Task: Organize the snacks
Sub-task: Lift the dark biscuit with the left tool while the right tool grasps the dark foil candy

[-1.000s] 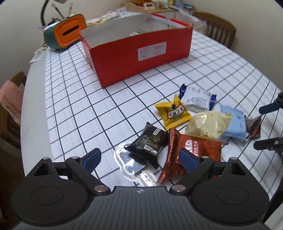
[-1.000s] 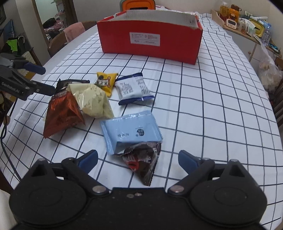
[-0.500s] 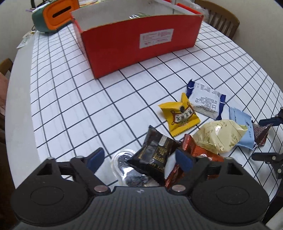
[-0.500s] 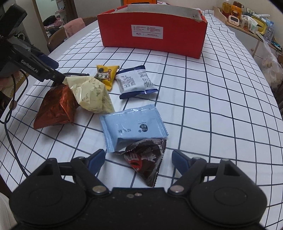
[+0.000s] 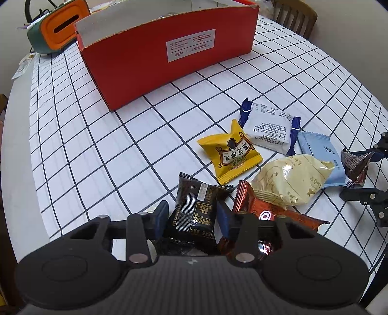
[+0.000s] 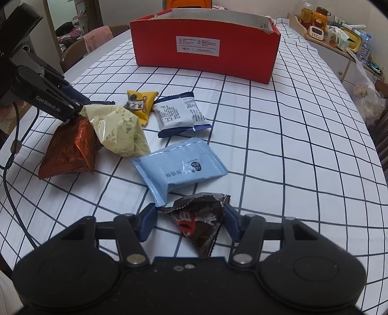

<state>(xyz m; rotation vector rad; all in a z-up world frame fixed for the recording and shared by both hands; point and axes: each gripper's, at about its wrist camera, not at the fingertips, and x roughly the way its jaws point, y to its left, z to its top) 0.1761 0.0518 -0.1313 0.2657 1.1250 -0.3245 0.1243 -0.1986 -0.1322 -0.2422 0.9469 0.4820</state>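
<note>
On the checked tablecloth a black snack packet [image 5: 194, 206] lies between the blue pads of my left gripper [image 5: 192, 215]; the jaws are closing and both pads touch its sides. My right gripper [image 6: 190, 218] is closing too, its pads against a dark triangular foil packet [image 6: 196, 218]. Between the two lie a red-brown foil packet [image 6: 70, 147], a cream packet [image 5: 291, 181], a yellow one [image 5: 230, 155], a white-and-navy one [image 5: 269, 126] and a light blue one [image 6: 179, 167]. The open red box [image 5: 169, 60] stands beyond them.
An orange-and-green device [image 5: 55, 29] sits behind the box at the far left. Wooden chairs [image 5: 295, 14] stand around the table. A side shelf with jars and bottles [image 6: 339, 29] lies off the table's right edge. Bare cloth stretches right of the snacks.
Both grippers' jaws have narrowed from wide open onto their packets. The left gripper moved forward and down over the black packet. The right gripper stayed almost in place.
</note>
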